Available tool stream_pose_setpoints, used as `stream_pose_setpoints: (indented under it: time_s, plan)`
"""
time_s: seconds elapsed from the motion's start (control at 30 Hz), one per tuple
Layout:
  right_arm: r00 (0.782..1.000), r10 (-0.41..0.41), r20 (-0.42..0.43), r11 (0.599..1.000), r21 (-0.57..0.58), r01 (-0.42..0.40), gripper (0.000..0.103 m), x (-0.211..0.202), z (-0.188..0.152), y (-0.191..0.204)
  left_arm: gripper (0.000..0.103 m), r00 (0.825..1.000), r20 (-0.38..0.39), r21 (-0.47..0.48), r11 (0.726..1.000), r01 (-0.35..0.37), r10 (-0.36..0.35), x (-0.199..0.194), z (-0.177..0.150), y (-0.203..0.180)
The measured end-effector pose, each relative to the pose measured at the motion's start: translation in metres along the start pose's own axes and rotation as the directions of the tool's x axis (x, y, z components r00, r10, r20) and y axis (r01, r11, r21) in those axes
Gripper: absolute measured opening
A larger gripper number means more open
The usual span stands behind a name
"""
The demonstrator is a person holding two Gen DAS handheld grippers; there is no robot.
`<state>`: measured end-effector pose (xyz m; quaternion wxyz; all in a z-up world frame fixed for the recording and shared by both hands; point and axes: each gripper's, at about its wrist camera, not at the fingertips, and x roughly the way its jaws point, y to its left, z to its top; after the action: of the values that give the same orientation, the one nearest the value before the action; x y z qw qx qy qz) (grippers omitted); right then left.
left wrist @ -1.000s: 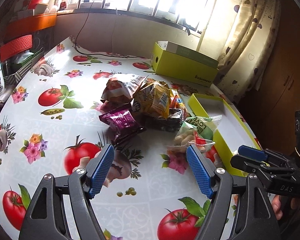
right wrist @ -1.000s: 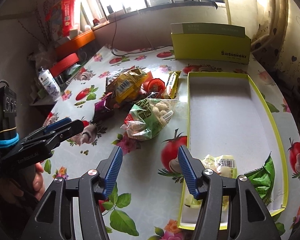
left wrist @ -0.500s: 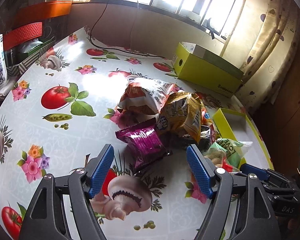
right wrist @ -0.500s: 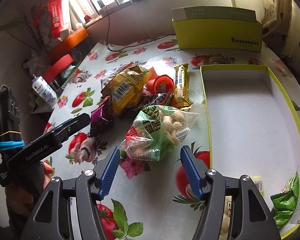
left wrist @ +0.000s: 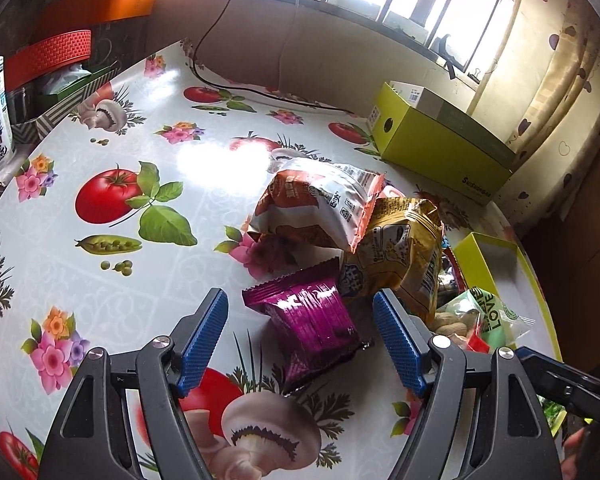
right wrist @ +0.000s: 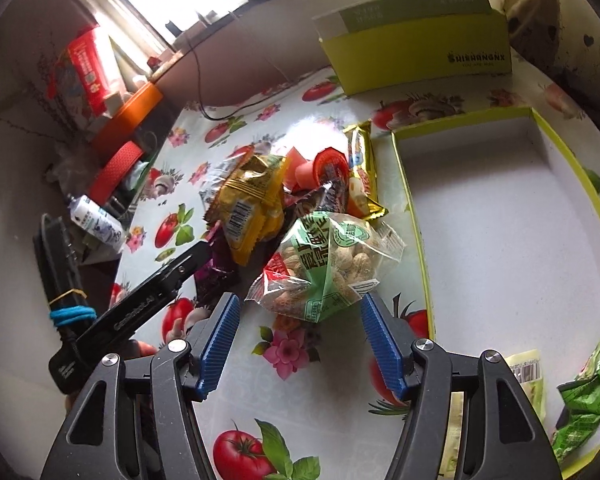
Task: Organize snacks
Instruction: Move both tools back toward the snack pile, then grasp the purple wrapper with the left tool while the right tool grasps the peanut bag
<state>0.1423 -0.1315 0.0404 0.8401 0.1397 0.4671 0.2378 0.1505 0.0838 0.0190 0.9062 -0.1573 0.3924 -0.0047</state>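
A pile of snack packets lies mid-table. My left gripper (left wrist: 300, 340) is open, its jaws on either side of a purple packet (left wrist: 312, 320) at the pile's near edge. Behind it are a yellow packet (left wrist: 396, 256) and an orange-white bag (left wrist: 320, 204). My right gripper (right wrist: 298, 340) is open just short of a green peanut bag (right wrist: 324, 264), which also shows in the left wrist view (left wrist: 480, 320). The yellow-rimmed open box (right wrist: 500, 220) lies right of the pile and holds a green packet (right wrist: 584, 392) and a pale packet (right wrist: 528, 372) at its near end.
A closed yellow-green box (right wrist: 416, 52) stands at the table's far edge by the curtain. A black cable (left wrist: 260, 92) runs across the back. Orange and red baskets (left wrist: 48, 52) and a white bottle (right wrist: 96, 220) sit off the left side.
Both grippers have moved forward toward the pile. The left one now straddles the purple packet; the right one has closed in on the peanut bag. Both stay open.
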Motion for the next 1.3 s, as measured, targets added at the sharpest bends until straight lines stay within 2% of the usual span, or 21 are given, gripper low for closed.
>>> stream_pose_setpoints:
  time_s: [0.07, 0.13, 0.2, 0.33, 0.4, 0.43, 0.53, 0.67, 0.87, 1.0, 1.13, 1.2, 1.3]
  plan:
    - [0.999, -0.038, 0.025, 0.991, -0.124, 0.041, 0.063, -0.008, 0.001, 0.011, 0.075, 1.000, -0.003, 0.001, 1.000, -0.004, 0.004, 0.003, 0.001, 0.001]
    - [0.993, -0.097, 0.072, 0.954, -0.278, 0.113, 0.063, -0.009, 0.004, 0.021, 0.075, 1.000, -0.012, 0.002, 1.000, -0.007, 0.007, 0.008, 0.002, 0.001]
    - [0.987, -0.139, 0.075, 0.921, -0.357, 0.157, 0.063, -0.001, 0.009, 0.022, 0.075, 1.000, -0.014, 0.010, 1.000, -0.009, 0.009, 0.012, 0.003, 0.000]
    - [0.993, -0.110, 0.033, 0.922, -0.369, 0.115, 0.063, 0.016, 0.024, 0.011, 0.075, 0.999, -0.043, 0.026, 1.000, -0.012, 0.013, 0.023, 0.001, 0.000]
    - [0.995, -0.101, 0.006, 0.923, -0.372, 0.095, 0.063, 0.025, 0.026, 0.010, 0.071, 0.999, -0.041, 0.047, 0.999, -0.022, 0.024, 0.024, -0.001, 0.001]
    - [0.996, -0.089, -0.016, 0.925, -0.371, 0.077, 0.063, 0.030, 0.025, 0.009, 0.062, 0.999, -0.039, 0.060, 0.998, -0.021, 0.023, 0.022, -0.003, 0.000]
    - [0.994, -0.074, -0.074, 0.927, -0.372, 0.041, 0.063, 0.039, 0.018, 0.009, 0.055, 0.999, -0.041, 0.081, 0.996, -0.030, 0.034, 0.019, -0.005, 0.002]
    - [0.990, -0.046, -0.135, 0.908, -0.419, -0.015, 0.063, 0.040, 0.004, 0.017, 0.053, 0.999, -0.033, 0.103, 0.994, -0.030, 0.034, 0.010, -0.011, 0.006]
    - [0.992, -0.046, -0.120, 0.871, -0.491, -0.019, 0.064, 0.032, -0.002, 0.027, 0.053, 0.999, -0.035, 0.134, 0.991, -0.024, 0.029, -0.007, -0.025, 0.008]
    - [0.995, -0.047, -0.090, 0.789, -0.614, -0.018, 0.065, 0.026, 0.005, 0.041, 0.053, 0.999, -0.043, 0.147, 0.989, -0.012, 0.019, -0.015, -0.034, 0.010]
    - [0.990, -0.076, -0.122, 0.685, -0.728, -0.037, 0.066, 0.039, 0.006, 0.052, 0.053, 0.999, -0.048, 0.153, 0.988, -0.003, 0.010, -0.018, -0.038, 0.010]
    - [0.983, -0.097, -0.155, 0.656, -0.753, -0.054, 0.066, 0.050, 0.004, 0.054, 0.053, 0.999, -0.051, 0.153, 0.988, 0.002, 0.006, -0.019, -0.039, 0.011]
    - [0.976, -0.127, -0.175, 0.640, -0.767, -0.054, 0.066, 0.060, -0.004, 0.055, 0.053, 0.999, -0.051, 0.156, 0.988, 0.009, -0.001, -0.022, -0.043, 0.012]
